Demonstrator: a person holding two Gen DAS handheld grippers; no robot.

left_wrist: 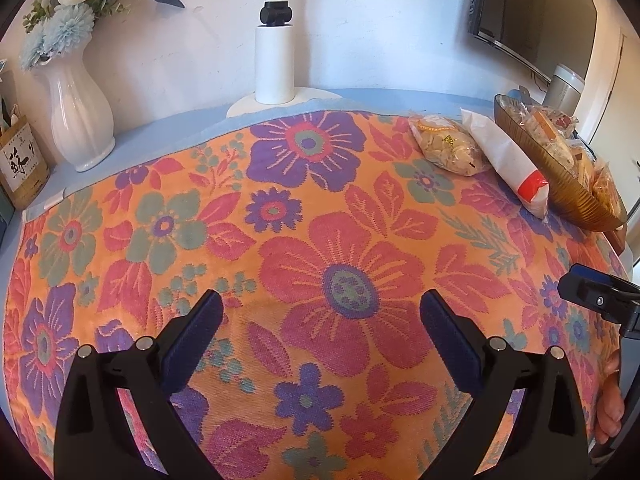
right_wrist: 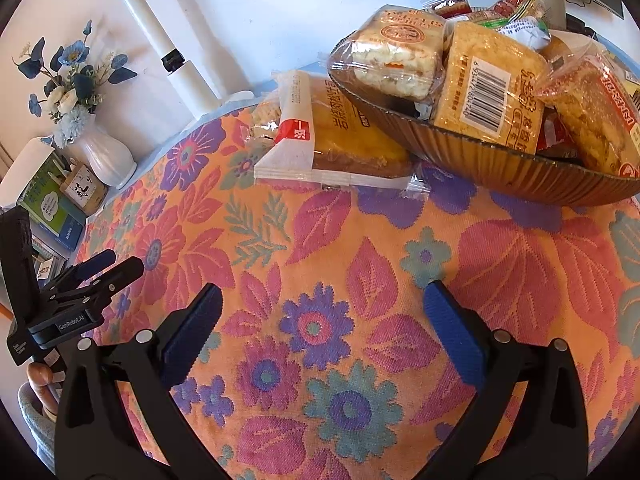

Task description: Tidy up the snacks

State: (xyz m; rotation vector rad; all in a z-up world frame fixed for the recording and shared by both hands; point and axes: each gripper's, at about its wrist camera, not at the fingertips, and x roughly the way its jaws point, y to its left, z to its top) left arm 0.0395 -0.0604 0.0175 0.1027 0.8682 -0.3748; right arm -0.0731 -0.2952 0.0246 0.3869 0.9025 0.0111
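1. Bread packet [right_wrist: 340, 140] lies on the tablecloth [right_wrist: 360, 280], touching the brown bowl [right_wrist: 500, 168], ahead of the right gripper [right_wrist: 322, 300]; long axis crosswise.
2. Right gripper nearer; left gripper [left_wrist: 322, 308] well apart.
3. Both jaws spread, empty.

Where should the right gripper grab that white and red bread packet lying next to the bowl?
Likely across the bread packet's near white end, coming from the open cloth side. That end is flat and free; its far side lies against the brown bowl. The right gripper is open.
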